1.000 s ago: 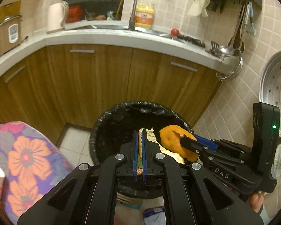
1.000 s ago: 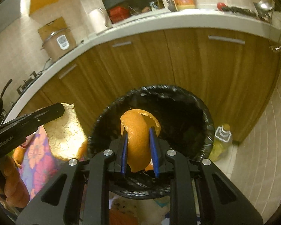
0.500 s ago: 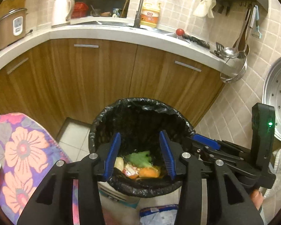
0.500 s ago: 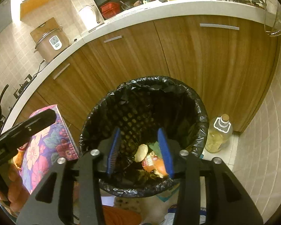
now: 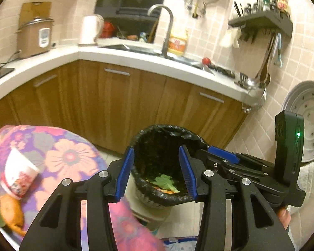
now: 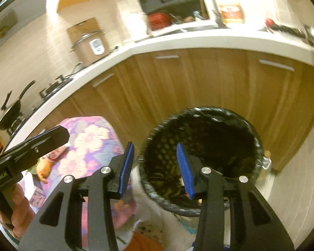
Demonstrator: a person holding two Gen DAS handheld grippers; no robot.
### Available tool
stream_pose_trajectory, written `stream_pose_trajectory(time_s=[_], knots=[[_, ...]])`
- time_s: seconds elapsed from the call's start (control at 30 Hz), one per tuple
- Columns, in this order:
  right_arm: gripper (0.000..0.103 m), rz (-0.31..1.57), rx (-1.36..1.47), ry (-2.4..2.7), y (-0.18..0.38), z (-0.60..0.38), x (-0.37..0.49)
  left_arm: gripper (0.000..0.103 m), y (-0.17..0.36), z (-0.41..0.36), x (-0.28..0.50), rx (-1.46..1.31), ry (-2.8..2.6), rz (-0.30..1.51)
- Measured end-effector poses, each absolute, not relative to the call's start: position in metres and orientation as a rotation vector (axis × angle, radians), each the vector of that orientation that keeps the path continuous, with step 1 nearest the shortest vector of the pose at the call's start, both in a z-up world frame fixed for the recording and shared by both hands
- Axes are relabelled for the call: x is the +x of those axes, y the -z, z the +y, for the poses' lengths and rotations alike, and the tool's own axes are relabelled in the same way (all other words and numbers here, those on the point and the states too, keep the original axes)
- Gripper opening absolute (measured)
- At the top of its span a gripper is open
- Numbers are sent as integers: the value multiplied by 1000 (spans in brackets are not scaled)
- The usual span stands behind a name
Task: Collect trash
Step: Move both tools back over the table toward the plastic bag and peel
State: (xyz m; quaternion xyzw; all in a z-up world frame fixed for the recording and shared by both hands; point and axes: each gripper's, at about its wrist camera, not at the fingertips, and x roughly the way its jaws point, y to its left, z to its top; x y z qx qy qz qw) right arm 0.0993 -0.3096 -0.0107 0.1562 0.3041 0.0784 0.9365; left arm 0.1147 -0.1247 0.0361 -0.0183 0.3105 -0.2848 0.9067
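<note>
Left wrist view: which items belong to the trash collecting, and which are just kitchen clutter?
Job:
trash bin
paper cup
orange peel
left gripper, jaws open
right gripper, jaws open

Clutter:
rice cooker
kettle
faucet
tomato

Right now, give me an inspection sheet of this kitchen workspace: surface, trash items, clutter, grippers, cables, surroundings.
Surface: floral tablecloth on the table at left, beside the bin.
Job's things: black-lined trash bin on the floor holds a green leaf and orange scraps; a paper cup lies tipped on the cloth, orange peel beside it.
Clutter: a plastic package on the floor below the bin; an oil bottle behind the bin.
Grippers: left gripper open and holding nothing; right gripper open and holding nothing.
Cables: a cord beside the rice cooker.
Surroundings: wooden cabinets, faucet, kettle.
</note>
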Motion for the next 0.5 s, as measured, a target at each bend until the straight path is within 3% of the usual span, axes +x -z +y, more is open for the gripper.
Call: stream_pose_trajectory(time_s=[0.5], knots=[[39, 612, 150, -396, -20, -158, 100, 54, -76, 34, 62, -151, 373, 514]])
